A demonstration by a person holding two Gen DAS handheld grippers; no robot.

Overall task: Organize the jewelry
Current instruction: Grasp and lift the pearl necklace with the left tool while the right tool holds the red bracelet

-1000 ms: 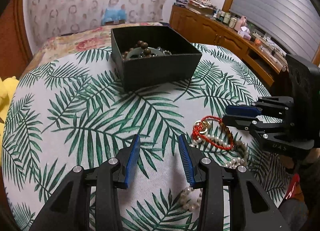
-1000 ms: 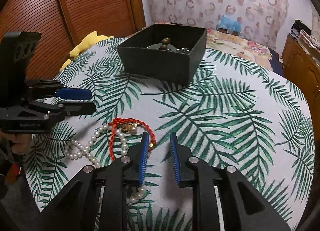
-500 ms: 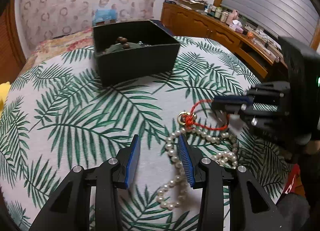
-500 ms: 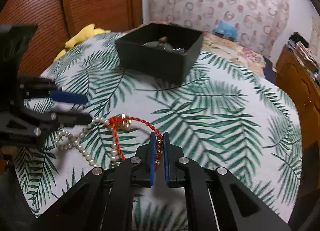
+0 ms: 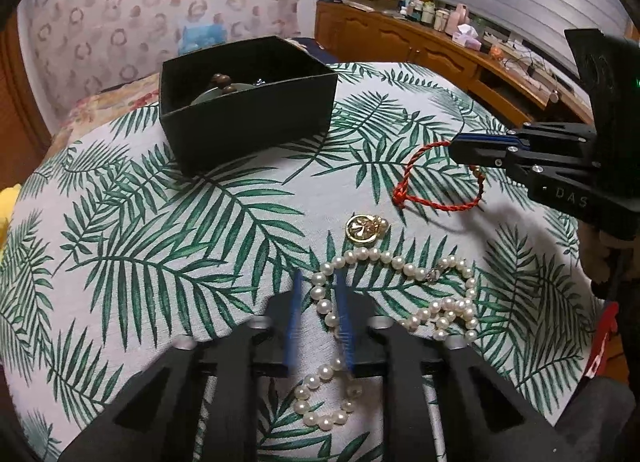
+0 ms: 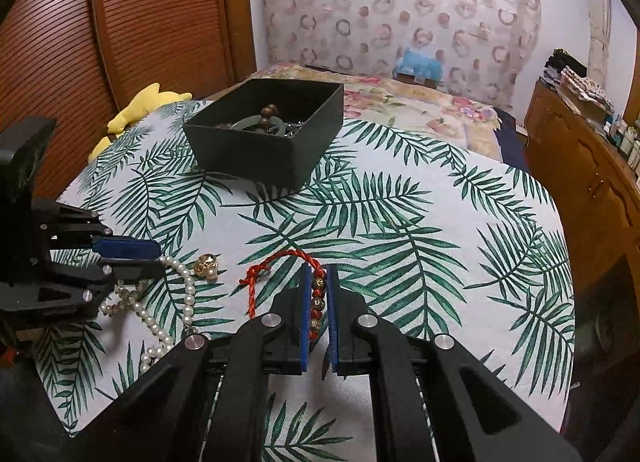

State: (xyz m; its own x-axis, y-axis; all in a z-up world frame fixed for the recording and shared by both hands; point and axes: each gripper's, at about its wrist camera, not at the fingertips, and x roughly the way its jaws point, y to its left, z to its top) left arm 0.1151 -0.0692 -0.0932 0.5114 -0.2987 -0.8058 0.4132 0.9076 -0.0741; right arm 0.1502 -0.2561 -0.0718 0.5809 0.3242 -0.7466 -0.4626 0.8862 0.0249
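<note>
Cloth [image 5: 160, 246]: matt woven fabric, leaf print. Box [image 5: 256, 129]: matt black card. Pearls [image 5: 384, 258]: glossy. Cord [image 5: 436, 201]: twisted red thread. Charm [image 5: 362, 229]: shiny gold metal. Cabinet [image 6: 592, 189]: varnished wood.

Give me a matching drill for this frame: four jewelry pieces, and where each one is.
Things:
1. red cord bracelet
2. pearl necklace
3. gold charm
4. green bangle

Places:
A. loose on the leaf-print cloth, gripped by nothing
B. inside the black box
C. beaded part pinched in the right claw
D. strand caught in the left claw

Pairs: 1-C, 2-D, 3-A, 4-B.

Note: the right claw's jaws have just been closing, with the bracelet's beads between them.
</note>
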